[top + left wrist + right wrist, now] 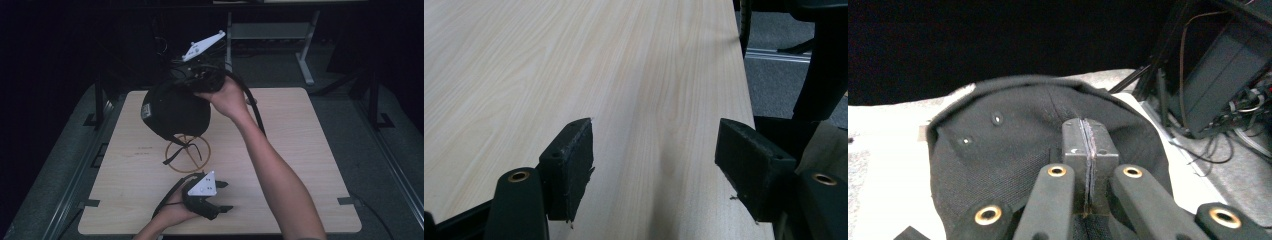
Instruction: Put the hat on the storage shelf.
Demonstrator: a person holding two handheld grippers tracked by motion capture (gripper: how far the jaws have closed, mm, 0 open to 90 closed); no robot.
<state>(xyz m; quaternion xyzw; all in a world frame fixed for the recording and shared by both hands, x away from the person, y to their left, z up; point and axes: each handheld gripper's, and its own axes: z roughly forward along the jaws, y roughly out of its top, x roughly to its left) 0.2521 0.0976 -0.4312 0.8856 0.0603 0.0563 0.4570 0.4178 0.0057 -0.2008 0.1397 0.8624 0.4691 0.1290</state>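
A black cap (175,112) hangs in the air over the far half of the light wooden table (300,150). My right gripper (194,90) is shut on the cap's fabric from the right. In the right gripper view the two pads are pressed together (1089,135) at the cap's (1013,145) edge. A strap dangles from the cap over a thin wooden ring (186,172) lying on the table. My left gripper (225,196) rests low near the table's front edge, pointing right. It stands open (654,165) with only bare tabletop (574,60) between the pads.
Beyond the far edge stands a grey metal frame (305,55) on a dark floor. A dark equipment box with cables (1223,80) sits off the table's side. A black stand leg (824,75) rises past the table's right edge.
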